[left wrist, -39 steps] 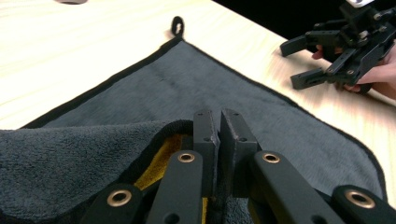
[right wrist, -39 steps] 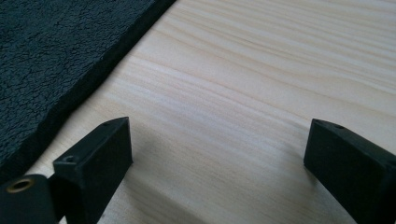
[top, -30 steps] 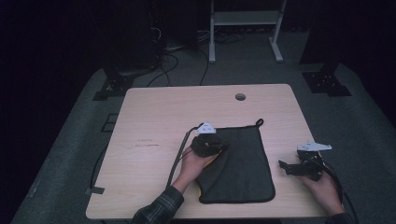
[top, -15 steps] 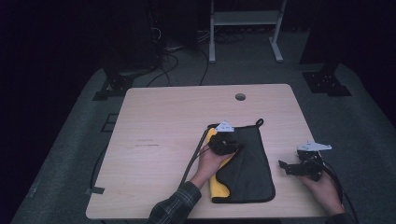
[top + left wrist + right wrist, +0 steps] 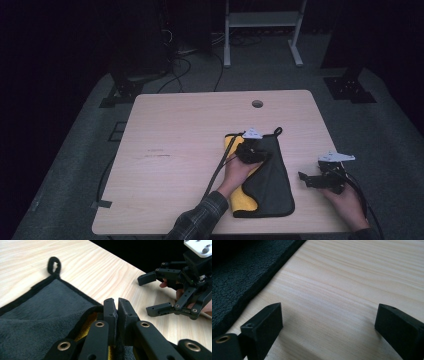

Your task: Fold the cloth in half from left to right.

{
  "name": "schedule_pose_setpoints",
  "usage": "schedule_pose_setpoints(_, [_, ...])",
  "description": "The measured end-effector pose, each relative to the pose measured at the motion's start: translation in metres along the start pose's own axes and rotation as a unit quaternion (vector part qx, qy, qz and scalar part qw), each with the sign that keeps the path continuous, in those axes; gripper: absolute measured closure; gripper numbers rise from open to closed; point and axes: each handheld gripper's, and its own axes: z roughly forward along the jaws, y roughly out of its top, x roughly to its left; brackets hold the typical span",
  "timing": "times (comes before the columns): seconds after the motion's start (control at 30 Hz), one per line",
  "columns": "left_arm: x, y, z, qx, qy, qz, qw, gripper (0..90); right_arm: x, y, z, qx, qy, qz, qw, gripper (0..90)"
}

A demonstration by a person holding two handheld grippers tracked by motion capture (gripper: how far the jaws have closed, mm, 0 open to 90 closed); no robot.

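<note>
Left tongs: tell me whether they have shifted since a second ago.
Yes. The left tongs, shut on the cloth's edge, have moved rightward across the table, toward its right edge, folding the cloth over.

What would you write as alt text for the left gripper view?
The left tongs, jaws pinched shut on the black-trimmed edge of a dark grey cloth, lift it so a yellow underside shows, above a pale wooden table. The right tongs wait open at upper right, apart from the cloth.
</note>
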Motion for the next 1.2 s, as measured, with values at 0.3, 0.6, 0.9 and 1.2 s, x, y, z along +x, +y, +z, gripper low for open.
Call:
schedule_pose_setpoints(0.3, [-0.004,-0.001,0.024,0.026,0.000,0.005,0.9997,84.9,0.000,0.000,0.000,0.000,0.000,0.000,1.0000,6.9])
schedule_pose_setpoints(0.6, [-0.002,-0.004,0.036,0.038,0.003,0.005,0.9993,81.8,0.000,0.000,0.000,0.000,0.000,0.000,1.0000,6.8])
schedule_pose_setpoints(0.9, [0.005,0.002,-0.001,0.019,0.024,0.014,0.9994,62.3,0.000,0.000,0.000,0.000,0.000,-0.001,1.0000,6.9])
schedule_pose_setpoints(1.2, [0.014,-0.011,-0.048,0.023,0.062,0.022,0.9976,44.2,0.000,0.000,0.000,0.000,0.000,-0.001,1.0000,6.9])
